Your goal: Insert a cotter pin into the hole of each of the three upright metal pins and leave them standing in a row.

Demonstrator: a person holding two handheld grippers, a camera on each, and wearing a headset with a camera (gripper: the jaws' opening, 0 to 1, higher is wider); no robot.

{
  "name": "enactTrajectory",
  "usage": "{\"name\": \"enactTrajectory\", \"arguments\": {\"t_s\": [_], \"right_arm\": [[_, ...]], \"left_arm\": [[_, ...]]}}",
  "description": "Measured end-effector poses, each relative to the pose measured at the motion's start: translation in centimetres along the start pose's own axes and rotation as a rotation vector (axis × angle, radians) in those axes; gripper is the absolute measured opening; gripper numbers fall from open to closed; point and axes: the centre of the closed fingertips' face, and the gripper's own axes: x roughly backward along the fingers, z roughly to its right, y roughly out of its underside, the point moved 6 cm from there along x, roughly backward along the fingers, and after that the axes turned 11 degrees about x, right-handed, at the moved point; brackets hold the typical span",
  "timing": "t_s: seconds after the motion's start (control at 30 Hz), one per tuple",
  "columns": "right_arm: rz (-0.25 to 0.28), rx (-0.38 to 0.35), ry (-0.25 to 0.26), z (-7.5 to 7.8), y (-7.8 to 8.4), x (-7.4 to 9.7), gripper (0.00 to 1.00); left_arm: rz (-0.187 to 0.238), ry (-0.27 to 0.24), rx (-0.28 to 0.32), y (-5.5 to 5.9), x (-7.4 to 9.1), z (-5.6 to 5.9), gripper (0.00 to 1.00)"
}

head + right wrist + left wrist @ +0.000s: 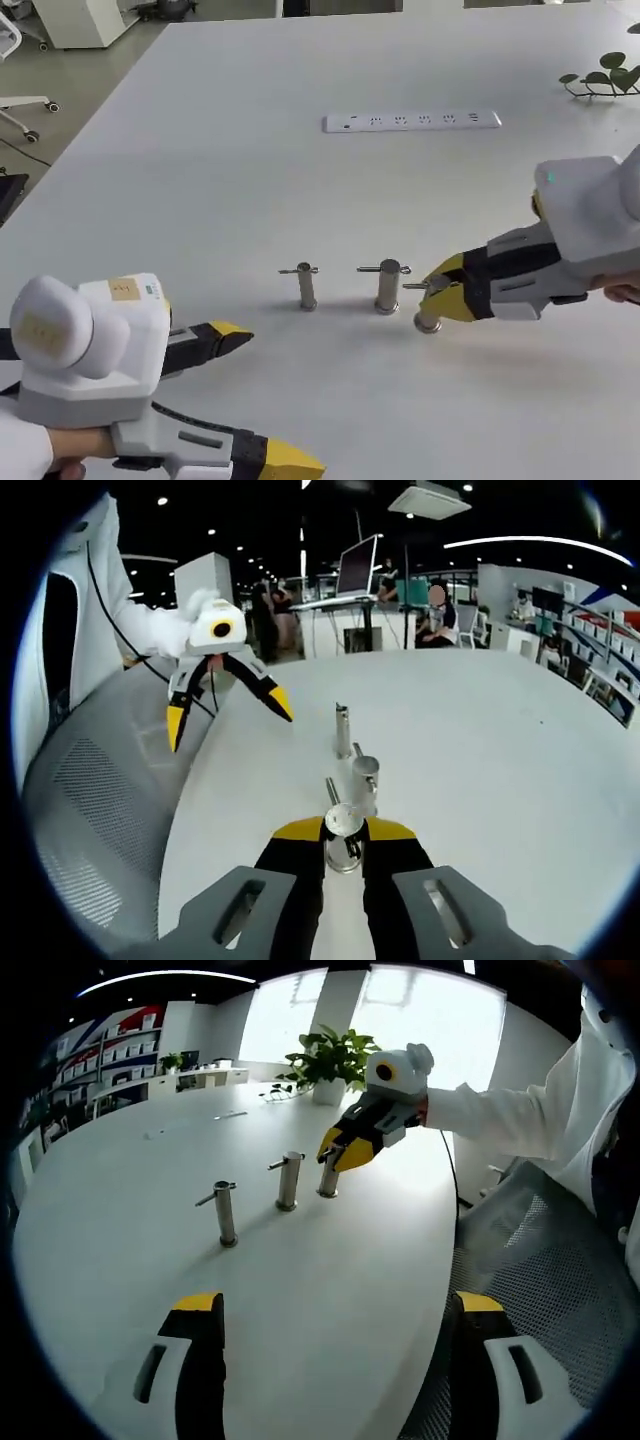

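Three upright metal pins stand in a row on the white table (200, 200). The left pin (306, 288) and the middle pin (388, 288) each carry a cotter pin (298, 270) across the top. My right gripper (437, 297) is shut on the third pin (428, 322), at the right end; a cotter pin (414, 286) juts from its top. In the right gripper view the jaws (345, 840) clamp that pin (345, 818) below its head. My left gripper (270, 400) hangs open near the table's front left, holding nothing, with its fingers (195, 1310) wide apart.
A white power strip (412, 121) lies far back on the table. A potted plant (605, 78) sits at the back right edge. An office chair (15, 70) stands on the floor beyond the left edge.
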Motion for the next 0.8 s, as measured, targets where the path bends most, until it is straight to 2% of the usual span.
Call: {"name": "enactTrajectory", "arguments": {"t_s": [0.13, 0.23, 0.3, 0.53, 0.6, 0.8], "right_arm": [[0.001, -0.014, 0.049, 1.5, 1.1, 1.0, 0.08], [0.002, -0.008, 0.057, 1.9, 1.5, 1.3, 0.08], [-0.003, 0.010, 0.049, 2.0, 1.6, 1.3, 0.08], [-0.017, -0.001, 0.029, 1.7, 2.2, 0.9, 0.08], [0.006, -0.028, 0.034, 1.8, 2.2, 1.0, 0.08], [0.023, -0.043, 0.045, 1.7, 2.3, 1.0, 0.08]], "left_arm": [[0.024, 0.009, 0.019, -0.5, -0.2, 0.5, 0.95], [0.024, 0.012, 0.023, -0.6, -0.3, 0.8, 0.95], [0.015, 0.010, 0.017, -0.5, -0.3, 0.9, 0.95], [0.014, -0.003, 0.027, -0.3, -0.1, 0.9, 0.96], [0.020, -0.002, 0.031, -0.4, 0.0, 1.0, 0.96], [0.018, -0.009, 0.029, -0.3, 0.2, 1.1, 0.96]]}}
